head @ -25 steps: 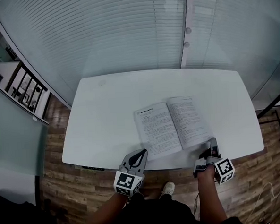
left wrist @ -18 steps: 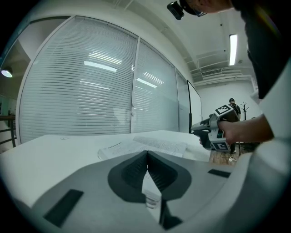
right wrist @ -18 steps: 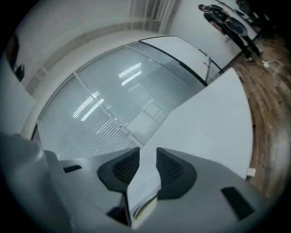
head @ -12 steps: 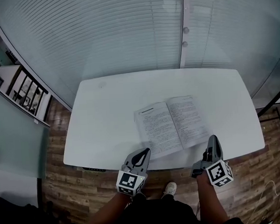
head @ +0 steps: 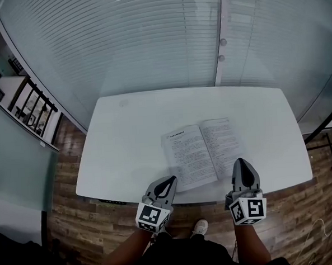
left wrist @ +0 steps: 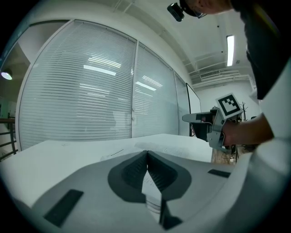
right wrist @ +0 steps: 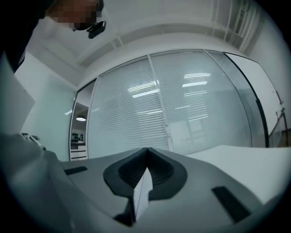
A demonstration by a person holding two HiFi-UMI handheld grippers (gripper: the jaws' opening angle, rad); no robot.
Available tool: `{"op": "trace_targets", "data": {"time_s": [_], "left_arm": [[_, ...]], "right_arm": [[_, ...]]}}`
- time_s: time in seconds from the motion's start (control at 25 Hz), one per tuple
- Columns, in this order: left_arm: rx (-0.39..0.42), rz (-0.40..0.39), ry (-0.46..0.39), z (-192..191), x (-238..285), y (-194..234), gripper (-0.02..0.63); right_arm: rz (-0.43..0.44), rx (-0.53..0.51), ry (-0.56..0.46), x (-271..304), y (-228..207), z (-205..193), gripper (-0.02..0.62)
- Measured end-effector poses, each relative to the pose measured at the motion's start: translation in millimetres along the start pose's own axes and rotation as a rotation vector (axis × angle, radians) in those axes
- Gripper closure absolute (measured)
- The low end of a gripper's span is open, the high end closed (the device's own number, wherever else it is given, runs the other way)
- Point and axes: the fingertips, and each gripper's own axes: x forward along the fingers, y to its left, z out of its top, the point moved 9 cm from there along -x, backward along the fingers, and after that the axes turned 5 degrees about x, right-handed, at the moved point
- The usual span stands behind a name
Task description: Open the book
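The book (head: 203, 152) lies open and flat on the white table (head: 127, 137), text pages up, near the front edge. My left gripper (head: 170, 181) hovers at the table's front edge just left of the book's near corner, jaws shut and empty; in the left gripper view (left wrist: 147, 154) the pages (left wrist: 177, 149) show low beyond its tips. My right gripper (head: 241, 161) is raised over the book's near right corner, apart from it. Its jaws have just been closing and now meet with nothing between them (right wrist: 148, 150).
A glass wall with blinds (head: 166, 39) rises behind the table. A dark shelf unit (head: 29, 104) stands at the far left. Wooden floor (head: 70, 219) surrounds the table, and a white cable (head: 323, 226) lies on it at the right.
The right gripper rose from the table edge by the book's right page, rolled so its marker cube faces up, and its jaws came together. The left gripper and the book stayed put.
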Motion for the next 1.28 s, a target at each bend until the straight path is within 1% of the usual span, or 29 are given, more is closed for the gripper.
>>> {"op": "trace_targets", "data": {"time_s": [0.08,0.2,0.32,0.44,0.56,0.68,0.84,1.04,1.28], "left_arm": [[-0.005,0.006,-0.003,1.3,-3.9,3.4,0.594],[-0.013,0.007,-0.005,1.6,-8.8,8.0,0.594],[0.008,0.009,-0.021,5.7,-13.3,11.6,0.594],[0.032,0.019,-0.044,11.8,-18.1,16.2,0.594],[0.022,0.026,-0.03,7.5,-24.2,20.8,0.594],[0.03,0.008,-0.043,10.3,-29.3,22.8,0.594],[0.049,0.003,-0.063,14.4,-38.5,25.5,0.594],[0.045,0.009,-0.036,10.4,-47.4,32.3,0.594],[0.062,0.002,-0.04,13.8,-51.7,37.5,0.594]], "right_arm": [[0.037,-0.08,0.006,1.6,11.1,-0.7,0.589],[0.085,-0.138,0.029,3.6,21.9,-6.8,0.589],[0.139,-0.207,0.074,5.1,33.6,-15.3,0.589],[0.193,-0.234,0.142,7.7,45.3,-23.9,0.589],[0.237,-0.237,0.204,10.4,56.5,-29.8,0.589],[0.254,-0.239,0.236,11.4,63.7,-34.8,0.589],[0.259,-0.239,0.245,12.9,72.0,-34.1,0.589],[0.242,-0.249,0.235,15.9,74.9,-29.8,0.589],[0.26,-0.273,0.235,13.8,81.4,-29.1,0.592]]}}
